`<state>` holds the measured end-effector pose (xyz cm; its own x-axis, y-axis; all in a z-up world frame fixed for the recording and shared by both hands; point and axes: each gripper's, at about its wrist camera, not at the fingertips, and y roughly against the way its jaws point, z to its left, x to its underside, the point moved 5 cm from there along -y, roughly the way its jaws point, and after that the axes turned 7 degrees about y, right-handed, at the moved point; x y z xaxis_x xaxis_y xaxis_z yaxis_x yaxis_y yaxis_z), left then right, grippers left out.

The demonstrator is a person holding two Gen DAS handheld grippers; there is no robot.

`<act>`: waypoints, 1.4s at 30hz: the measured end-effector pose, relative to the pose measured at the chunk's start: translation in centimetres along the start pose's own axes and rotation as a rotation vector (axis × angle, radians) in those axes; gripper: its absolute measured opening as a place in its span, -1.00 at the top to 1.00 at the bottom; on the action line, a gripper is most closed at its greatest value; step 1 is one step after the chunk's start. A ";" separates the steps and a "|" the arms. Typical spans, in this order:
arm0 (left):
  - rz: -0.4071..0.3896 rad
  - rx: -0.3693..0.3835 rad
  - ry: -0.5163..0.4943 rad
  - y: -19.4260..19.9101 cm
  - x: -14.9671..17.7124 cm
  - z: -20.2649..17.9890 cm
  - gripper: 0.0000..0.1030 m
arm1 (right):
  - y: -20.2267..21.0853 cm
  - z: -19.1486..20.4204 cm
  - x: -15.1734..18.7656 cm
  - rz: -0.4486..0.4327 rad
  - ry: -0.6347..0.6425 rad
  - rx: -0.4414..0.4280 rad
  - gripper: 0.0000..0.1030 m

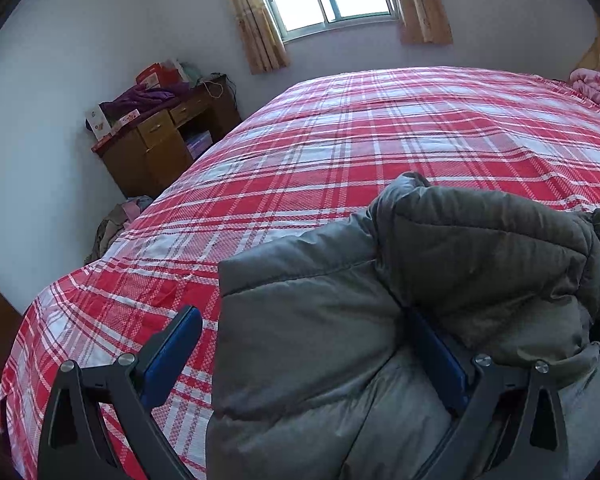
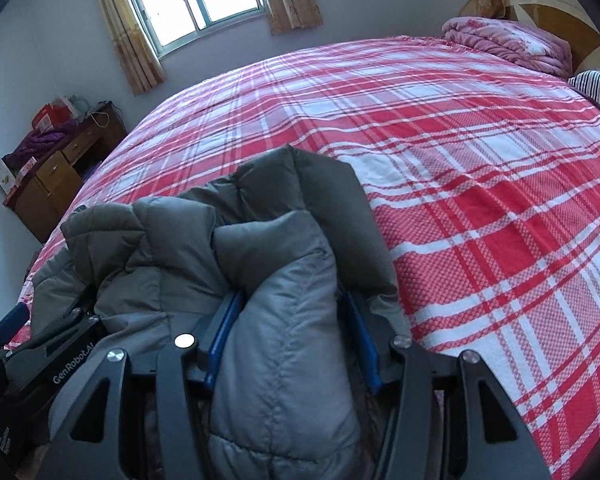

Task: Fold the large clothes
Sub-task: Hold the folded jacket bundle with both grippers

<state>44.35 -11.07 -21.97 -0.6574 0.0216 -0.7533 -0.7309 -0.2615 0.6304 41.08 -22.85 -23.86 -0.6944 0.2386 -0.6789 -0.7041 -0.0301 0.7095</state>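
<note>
Your left gripper (image 1: pixel 300 356) stands wide open, its blue pads straddling the edge of the grey padded jacket (image 1: pixel 440 280) without pinching it. Your right gripper (image 2: pixel 292 344) is clamped on a thick bunch of that jacket (image 2: pixel 268 264). The jacket lies heaped at the near edge of the plaid bed (image 1: pixel 340 140), at 6 o'clock. The step appears to be gathering; next, close your left claw, then carry the fold toward 12 o'clock.
</note>
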 end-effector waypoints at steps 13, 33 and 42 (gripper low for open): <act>0.004 0.004 0.009 -0.2 0.1 0.1 -0.98 | -0.2 0.1 0.0 0.008 0.010 0.017 -0.08; 0.009 0.004 0.012 -0.3 0.1 0.1 -0.98 | -0.7 0.3 -0.1 0.022 0.025 0.027 -0.12; 0.010 0.000 0.010 -0.4 0.1 0.0 -0.98 | -0.7 0.2 -0.2 0.022 0.021 0.020 -0.13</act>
<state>44.58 -10.97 -22.35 -0.6630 0.0089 -0.7485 -0.7240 -0.2621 0.6381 41.75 -22.63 -24.21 -0.7130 0.2179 -0.6665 -0.6853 -0.0154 0.7281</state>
